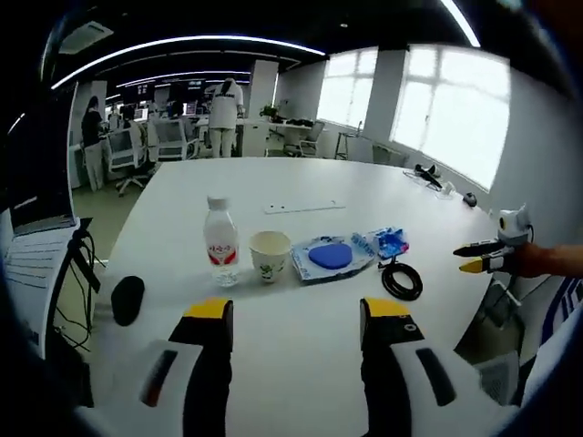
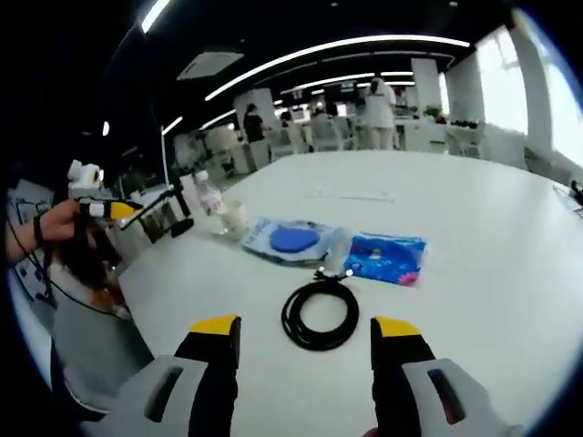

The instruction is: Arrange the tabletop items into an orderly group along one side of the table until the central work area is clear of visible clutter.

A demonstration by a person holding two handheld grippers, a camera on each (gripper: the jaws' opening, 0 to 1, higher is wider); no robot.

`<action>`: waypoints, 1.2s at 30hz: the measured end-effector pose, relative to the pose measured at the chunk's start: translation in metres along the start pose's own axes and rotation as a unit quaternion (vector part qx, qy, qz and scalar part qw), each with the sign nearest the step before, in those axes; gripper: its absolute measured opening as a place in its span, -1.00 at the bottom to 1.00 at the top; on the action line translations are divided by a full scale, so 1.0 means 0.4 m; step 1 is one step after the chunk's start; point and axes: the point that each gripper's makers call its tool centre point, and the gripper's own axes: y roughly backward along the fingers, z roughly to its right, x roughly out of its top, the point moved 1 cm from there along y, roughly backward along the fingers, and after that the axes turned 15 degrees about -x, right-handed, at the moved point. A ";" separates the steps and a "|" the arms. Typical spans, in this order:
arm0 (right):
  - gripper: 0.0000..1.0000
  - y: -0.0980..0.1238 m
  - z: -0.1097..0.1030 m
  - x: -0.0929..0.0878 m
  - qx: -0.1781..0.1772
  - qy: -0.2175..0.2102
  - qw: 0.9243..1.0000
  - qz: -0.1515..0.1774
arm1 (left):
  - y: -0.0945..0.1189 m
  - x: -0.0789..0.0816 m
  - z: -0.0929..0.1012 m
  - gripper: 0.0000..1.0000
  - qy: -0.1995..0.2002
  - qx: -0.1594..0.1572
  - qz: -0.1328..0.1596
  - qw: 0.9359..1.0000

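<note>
Both tongs gape, holding nothing: left gripper (image 1: 296, 319), right gripper (image 2: 307, 339). Coiled black cable (image 2: 320, 314) lies dead ahead of the right jaws, nearer that hand. Beyond it, in a row: blue packet (image 2: 386, 257), blue pad (image 2: 293, 240), paper cup (image 1: 270, 254), bottle (image 1: 220, 242). Mouse (image 1: 127, 299) sits apart.

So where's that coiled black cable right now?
In the right gripper view the black cable lies on the white table just ahead of the fingers, nearest the blue packet.

Both hand-held grippers, left (image 1: 296, 319) and right (image 2: 308, 335), hover with jaws spread apart.
</note>
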 end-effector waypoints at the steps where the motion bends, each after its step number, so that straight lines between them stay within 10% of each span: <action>1: 0.22 0.004 0.001 0.001 -0.001 -0.001 1.000 0.001 | 0.005 0.000 0.002 0.17 0.002 -0.001 0.005 1.000; 22: 0.33 0.050 -0.095 -0.083 0.022 0.045 0.998 -0.049 | 0.062 -0.078 0.032 0.20 0.040 0.003 0.015 0.999; 36: 0.38 0.063 -0.134 -0.101 0.020 0.002 0.998 -0.051 | 0.084 -0.087 0.027 0.18 0.053 0.004 0.026 0.998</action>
